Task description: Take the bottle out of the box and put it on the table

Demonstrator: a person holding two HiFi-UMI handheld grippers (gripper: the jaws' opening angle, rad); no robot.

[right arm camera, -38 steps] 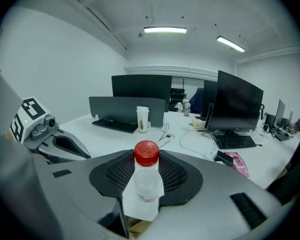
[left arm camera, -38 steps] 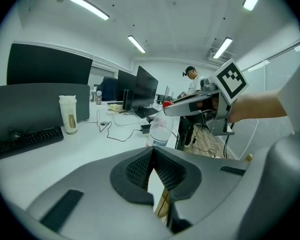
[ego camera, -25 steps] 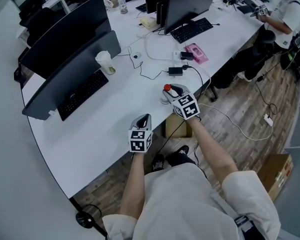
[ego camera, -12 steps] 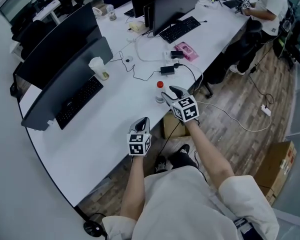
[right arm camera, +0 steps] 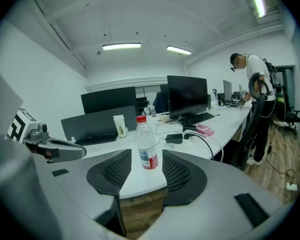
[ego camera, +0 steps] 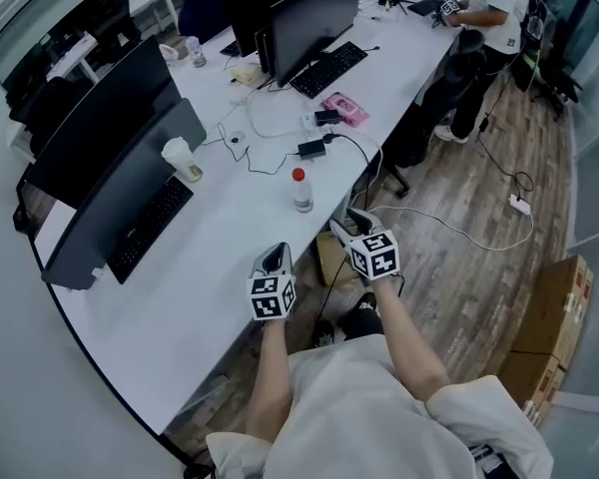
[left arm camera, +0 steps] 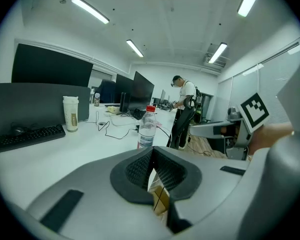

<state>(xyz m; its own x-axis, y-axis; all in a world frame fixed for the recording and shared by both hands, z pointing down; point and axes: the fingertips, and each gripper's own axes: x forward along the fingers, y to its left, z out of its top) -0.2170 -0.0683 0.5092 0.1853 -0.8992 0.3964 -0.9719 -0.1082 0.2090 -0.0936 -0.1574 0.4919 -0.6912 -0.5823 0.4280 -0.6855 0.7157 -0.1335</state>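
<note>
A clear plastic bottle [ego camera: 300, 190] with a red cap and red label stands upright on the white table [ego camera: 230, 257], near its front edge. In the right gripper view the bottle [right arm camera: 146, 149] stands a little beyond the pads and apart from them. My right gripper [ego camera: 341, 226] hangs open just off the table edge, with nothing between its fingers. Above that same edge, further left, my left gripper [ego camera: 278, 257] is shut and empty. The bottle [left arm camera: 146, 129] shows beyond its tips. A cardboard box [ego camera: 331, 257] sits on the floor under the edge, partly hidden.
Dark monitors [ego camera: 120, 158] and keyboards [ego camera: 150, 226] line the table's far side. A paper cup [ego camera: 180, 158], a black power adapter [ego camera: 311, 149] with cables and a pink item [ego camera: 343, 109] lie behind the bottle. A person [ego camera: 479, 8] stands at the far end. More cardboard boxes [ego camera: 549, 317] stand on the floor.
My right gripper has let go of the bottle and drawn back past the table edge. The bottle stays standing on the table. The left gripper has hardly moved.
</note>
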